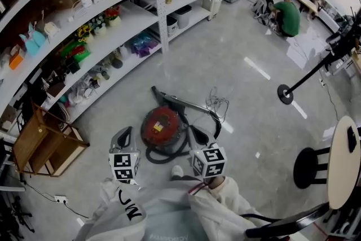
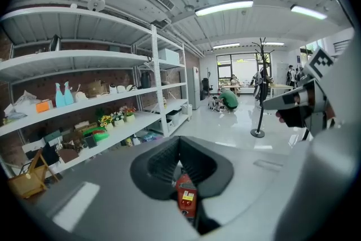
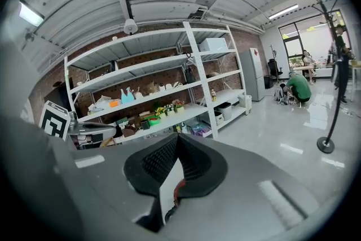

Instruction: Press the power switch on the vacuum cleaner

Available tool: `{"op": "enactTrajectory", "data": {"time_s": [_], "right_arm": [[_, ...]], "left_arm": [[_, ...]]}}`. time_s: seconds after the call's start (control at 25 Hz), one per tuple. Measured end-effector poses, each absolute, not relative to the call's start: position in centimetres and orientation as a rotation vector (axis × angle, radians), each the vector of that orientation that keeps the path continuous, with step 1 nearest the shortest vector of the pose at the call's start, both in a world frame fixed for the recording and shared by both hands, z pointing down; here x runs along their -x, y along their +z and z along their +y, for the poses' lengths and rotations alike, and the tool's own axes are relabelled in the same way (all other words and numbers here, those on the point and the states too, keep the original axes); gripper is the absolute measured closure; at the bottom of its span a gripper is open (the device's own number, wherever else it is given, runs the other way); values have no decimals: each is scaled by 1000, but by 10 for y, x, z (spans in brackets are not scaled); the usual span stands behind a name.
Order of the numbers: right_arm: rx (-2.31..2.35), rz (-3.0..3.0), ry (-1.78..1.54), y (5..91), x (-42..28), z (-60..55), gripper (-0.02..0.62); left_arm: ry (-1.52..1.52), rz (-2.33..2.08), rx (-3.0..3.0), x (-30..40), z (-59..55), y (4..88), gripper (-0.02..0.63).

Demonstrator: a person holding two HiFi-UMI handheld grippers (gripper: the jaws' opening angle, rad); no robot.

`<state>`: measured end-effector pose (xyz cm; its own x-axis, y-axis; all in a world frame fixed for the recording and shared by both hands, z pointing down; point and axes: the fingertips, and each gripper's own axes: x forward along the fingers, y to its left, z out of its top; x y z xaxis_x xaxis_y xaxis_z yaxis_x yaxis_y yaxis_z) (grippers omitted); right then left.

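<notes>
A red canister vacuum cleaner (image 1: 162, 126) lies on the grey floor, its dark hose (image 1: 169, 153) curled round it and its wand (image 1: 189, 105) running right. The power switch cannot be made out. My left gripper (image 1: 126, 131) hangs just left of the vacuum, jaws together, holding nothing. My right gripper (image 1: 196, 132) hangs just right of it above the hose, also shut and holding nothing. In the left gripper view a strip of the red vacuum (image 2: 185, 195) shows through the slit between the jaws. A red sliver of the vacuum (image 3: 178, 191) shows in the right gripper view.
White shelving (image 1: 121, 20) full of small items runs along the left. A wooden stand (image 1: 42, 144) sits at the lower left. A coat stand's base (image 1: 286, 94), a round table (image 1: 342, 163) and a black stool (image 1: 308, 166) are to the right. A person in green (image 1: 288, 16) crouches far off.
</notes>
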<state>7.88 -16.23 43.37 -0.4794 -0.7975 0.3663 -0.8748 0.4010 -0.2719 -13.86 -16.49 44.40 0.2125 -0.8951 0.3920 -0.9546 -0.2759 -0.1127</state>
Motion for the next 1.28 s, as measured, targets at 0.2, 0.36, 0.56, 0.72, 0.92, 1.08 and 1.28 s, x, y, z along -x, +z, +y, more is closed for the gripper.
{"op": "enactTrajectory", "data": {"time_s": [0.2, 0.36, 0.56, 0.72, 0.92, 1.08, 1.28], "right_arm": [[-1500, -2454, 639, 434, -69, -129, 595], [-1489, -2451, 629, 434, -53, -98, 595], [-1500, -2445, 598, 432, -39, -62, 595], [-1524, -2432, 590, 435, -29, -30, 594], [-1541, -2415, 571, 433, -18, 11, 595], [-1550, -2405, 563, 430, -13, 40, 595], [-1580, -2389, 549, 428, -15, 67, 595]], "left_arm": [[563, -1778, -2360, 141, -136, 438, 606], [543, -1782, -2352, 154, -107, 440, 606], [512, -1782, -2360, 167, -70, 439, 606], [494, -1779, -2354, 178, -38, 447, 606], [477, -1763, -2355, 190, 1, 450, 606], [469, -1751, -2352, 195, 30, 450, 606], [452, -1720, -2382, 192, 52, 450, 606]]}}
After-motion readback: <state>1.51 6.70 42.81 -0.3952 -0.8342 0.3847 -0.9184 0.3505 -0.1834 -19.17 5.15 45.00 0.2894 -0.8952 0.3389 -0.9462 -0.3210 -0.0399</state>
